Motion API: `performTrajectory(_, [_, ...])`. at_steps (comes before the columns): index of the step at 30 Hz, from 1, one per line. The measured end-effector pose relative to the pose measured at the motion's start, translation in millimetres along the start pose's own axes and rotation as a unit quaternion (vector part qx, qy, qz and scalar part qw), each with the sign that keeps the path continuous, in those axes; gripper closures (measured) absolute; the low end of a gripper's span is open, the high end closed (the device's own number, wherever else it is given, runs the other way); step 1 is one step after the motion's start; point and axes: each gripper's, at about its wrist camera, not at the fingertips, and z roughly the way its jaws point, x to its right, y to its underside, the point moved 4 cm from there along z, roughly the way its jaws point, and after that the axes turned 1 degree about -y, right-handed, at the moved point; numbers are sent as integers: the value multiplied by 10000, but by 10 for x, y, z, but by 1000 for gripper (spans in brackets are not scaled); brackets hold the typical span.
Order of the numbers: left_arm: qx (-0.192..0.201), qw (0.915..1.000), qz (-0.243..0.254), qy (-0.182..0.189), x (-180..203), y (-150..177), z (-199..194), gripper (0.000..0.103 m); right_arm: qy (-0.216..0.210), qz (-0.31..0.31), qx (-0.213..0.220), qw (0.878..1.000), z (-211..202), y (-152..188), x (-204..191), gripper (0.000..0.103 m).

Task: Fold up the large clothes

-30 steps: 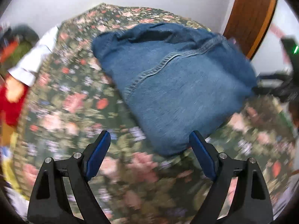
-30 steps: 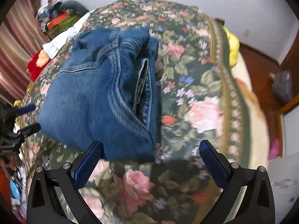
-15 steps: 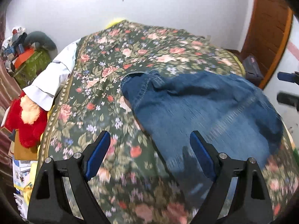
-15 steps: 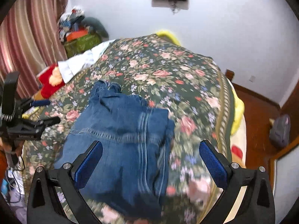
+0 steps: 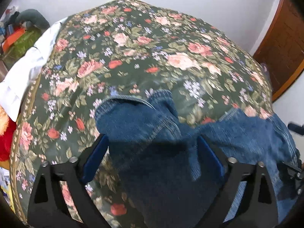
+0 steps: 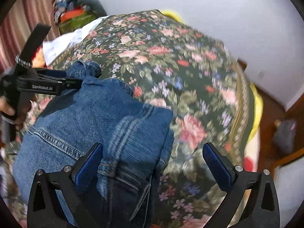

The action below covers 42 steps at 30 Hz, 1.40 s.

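Observation:
Folded blue jeans point(image 5: 171, 171) lie on the floral bedspread point(image 5: 152, 47), one rolled end pointing up the bed. My left gripper point(image 5: 152, 140) hovers over the near left part of the denim. Its jaws are opening and stand wide, with cloth under the gap and neither pad pressing on it. From the right wrist, the jeans point(image 6: 95, 117) fill the lower left, and the left gripper point(image 6: 72, 79), held by a hand, reaches in at their far left corner. My right gripper point(image 6: 153, 148) is open over the jeans' right edge, with its left finger above the denim and its right finger above the bedspread point(image 6: 190, 66).
A white pillow point(image 5: 24, 72) and a red plush toy point(image 5: 5, 138) lie along the bed's left side, with a pile of bags point(image 5: 22, 36) in the corner. A wooden door point(image 5: 285, 47) stands at right. A striped curtain point(image 6: 28, 9), a yellow sheet edge point(image 6: 256, 104) and a grey bag point(image 6: 285, 134) show too.
Both grippers have moved in over the jeans, which now lie under and between the fingers instead of ahead of them. The left jaws stand slightly wider than before.

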Motion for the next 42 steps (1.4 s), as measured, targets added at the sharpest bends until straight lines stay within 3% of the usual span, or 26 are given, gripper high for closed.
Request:
performTrajectory(2, [59, 9997, -132, -189, -89, 7, 23, 1, -347, 427, -135, 9984, 63, 55, 81, 0])
performTrajectory(5, [-75, 9981, -614, -56, -254, 72, -39, 7, -696, 1053, -327, 9915, 101, 129, 176, 0])
performTrajectory(11, [-26, 9989, -256, -394, -420, 266, -496, 12, -353, 819, -244, 9957, -128, 135, 97, 0])
performTrajectory(18, [561, 9974, -68, -452, -473, 507, -1241, 12, 107, 249, -75, 9996, -564, 197, -23, 0])
performTrajectory(22, [409, 9986, -343, -40, -442, 705, -1302, 9, -133, 265, 91, 9995, -730, 212, -43, 0])
performTrajectory(27, [-226, 9917, -920, 874, -283, 963, -1015, 9, -640, 647, -473, 9947, -434, 296, -23, 0])
performTrajectory(29, [-611, 9855, -1082, 1159, -191, 1066, -823, 9, -819, 862, -727, 9902, -231, 349, 23, 0])
performTrajectory(31, [-865, 9796, -1223, 1340, -120, 1129, -650, 9, -1280, 1319, -939, 9785, -62, 410, 91, 0])
performTrajectory(33, [-881, 9735, -1430, 1553, -127, 1129, -575, 6, -1672, 1671, -1154, 9648, 71, 458, 130, 0])
performTrajectory(34, [-950, 9654, -1627, 1805, -140, 1120, -503, 5, -1805, 1717, -1208, 9609, 116, 466, 131, 0])
performTrajectory(37, [-1121, 9476, -1955, 2265, -109, 1129, -313, 5, -1858, 1324, -1163, 9667, 200, 420, 26, 0])
performTrajectory(42, [-1131, 9328, -2128, 2680, -49, 1090, -106, 5, -2039, 1252, -968, 9661, 318, 309, -106, 0])
